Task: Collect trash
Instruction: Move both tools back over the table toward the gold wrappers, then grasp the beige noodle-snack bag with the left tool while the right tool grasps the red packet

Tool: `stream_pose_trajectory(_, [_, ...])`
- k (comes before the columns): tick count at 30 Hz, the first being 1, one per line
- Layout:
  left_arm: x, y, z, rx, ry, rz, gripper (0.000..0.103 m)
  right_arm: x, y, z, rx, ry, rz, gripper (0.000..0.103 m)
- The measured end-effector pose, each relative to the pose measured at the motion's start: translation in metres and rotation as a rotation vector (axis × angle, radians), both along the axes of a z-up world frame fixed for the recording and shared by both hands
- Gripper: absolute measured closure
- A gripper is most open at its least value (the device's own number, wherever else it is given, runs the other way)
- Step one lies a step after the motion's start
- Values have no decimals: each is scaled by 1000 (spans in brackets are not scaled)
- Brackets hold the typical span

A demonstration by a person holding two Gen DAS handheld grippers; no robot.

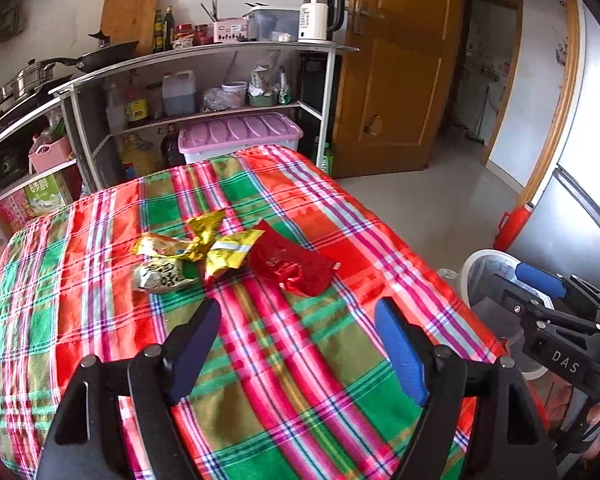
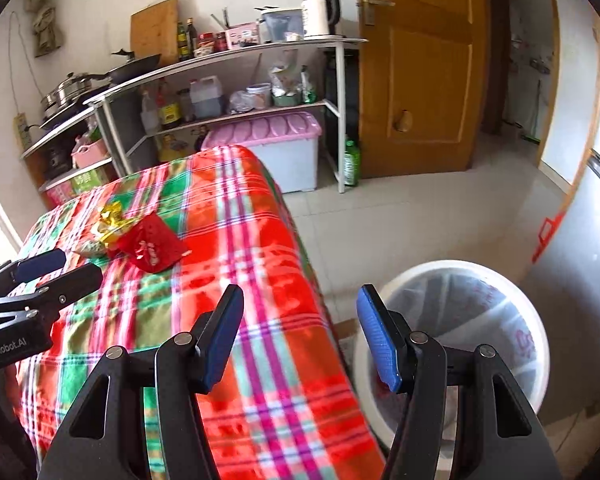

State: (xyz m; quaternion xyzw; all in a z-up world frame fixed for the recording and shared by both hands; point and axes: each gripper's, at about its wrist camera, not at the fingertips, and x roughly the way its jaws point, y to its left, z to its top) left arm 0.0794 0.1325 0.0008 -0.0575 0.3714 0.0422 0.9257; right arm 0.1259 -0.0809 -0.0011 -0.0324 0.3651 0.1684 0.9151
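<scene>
1. Left claw (image 1: 298,354) hangs over the plaid-covered table (image 1: 100,320), jaws spread wide, nothing between them. In its own view the trash lies just above frame centre, ahead of the fingertips and apart from them.
2. Trash: a red wrapper (image 1: 294,266), a gold wrapper (image 1: 216,246) touching its left edge, and a crumpled pale packet (image 1: 162,276) just below the gold one. All three sit bunched together on the cloth.
3. Right claw (image 2: 300,334) is also wide and empty, at lower centre of its view, straddling the table edge with the white bin (image 2: 456,268) at lower right, on the floor beside the table.
4. Judged risks:
   - Wrappers touch, so closing on one could drag or flick its neighbour.
   - Thin foil lies flat; the pads may pinch the cloth as well and pull it.
   - The bin sits below the table edge; an early release would drop trash on the floor.
</scene>
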Motion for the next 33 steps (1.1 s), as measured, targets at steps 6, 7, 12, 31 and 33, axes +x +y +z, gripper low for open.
stream_pose_trajectory(6, [-5, 39, -5, -3, 20, 65, 17, 8, 35, -5, -5, 9, 70, 43])
stream_pose_trajectory(7, [-6, 44, -6, -1, 22, 74, 17, 10, 40, -5, -6, 13, 79, 43])
stream_pose_trajectory(12, [-4, 66, -10, -16, 39, 93, 15, 17, 64, -8, 12, 35, 141, 43])
stream_pose_trajectory(31, [19, 127, -30, -22, 91, 150, 8, 44, 158, -28, -74, 69, 354, 43])
stream_pose_trajectory(33, [24, 129, -33, -24, 95, 148, 8, 48, 163, -31, -85, 75, 354, 43])
